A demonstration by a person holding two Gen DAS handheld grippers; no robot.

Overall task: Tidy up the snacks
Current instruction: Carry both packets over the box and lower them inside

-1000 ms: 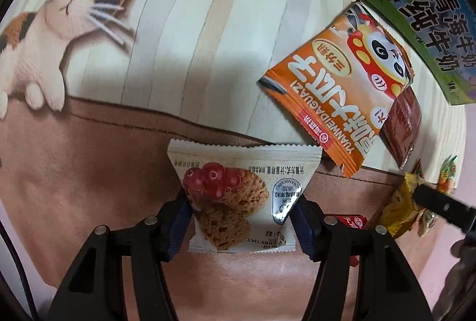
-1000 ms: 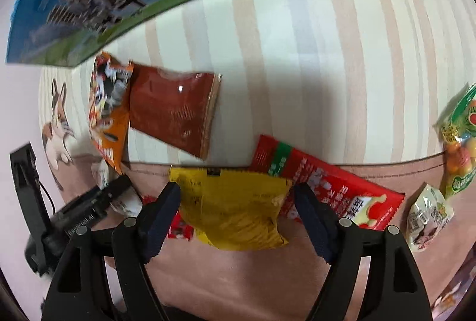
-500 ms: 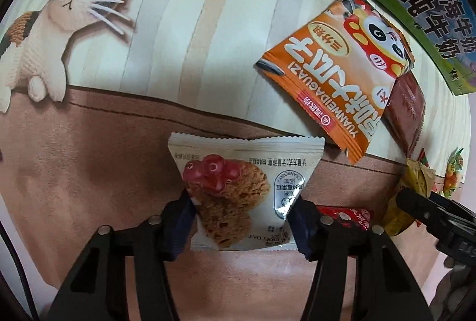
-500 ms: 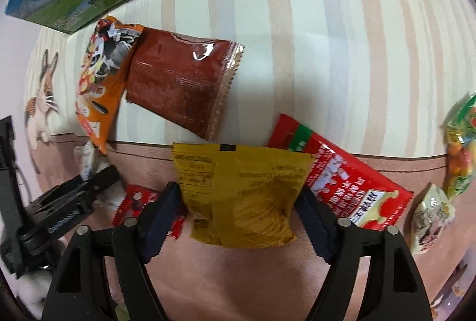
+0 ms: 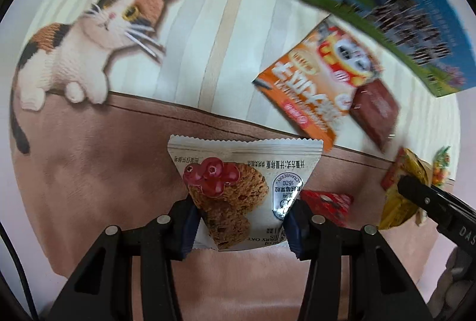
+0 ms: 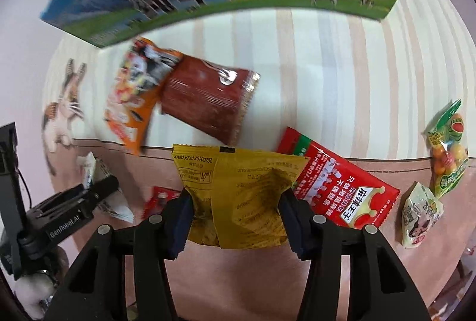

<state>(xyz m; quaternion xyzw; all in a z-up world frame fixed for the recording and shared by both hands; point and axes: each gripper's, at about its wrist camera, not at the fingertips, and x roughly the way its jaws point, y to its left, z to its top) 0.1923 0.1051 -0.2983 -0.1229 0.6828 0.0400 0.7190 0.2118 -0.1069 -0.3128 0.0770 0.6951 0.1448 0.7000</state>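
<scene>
Left gripper (image 5: pixel 242 224) clamps the cookie packet (image 5: pixel 238 193), right gripper (image 6: pixel 236 221) the yellow bag (image 6: pixel 238 196), bare tablecloth (image 5: pixel 89 172) leftward.

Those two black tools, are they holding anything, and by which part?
Yes. The left tool pinches the white oat cookie packet by its two side edges. The right tool pinches the yellow snack packet the same way.
</scene>
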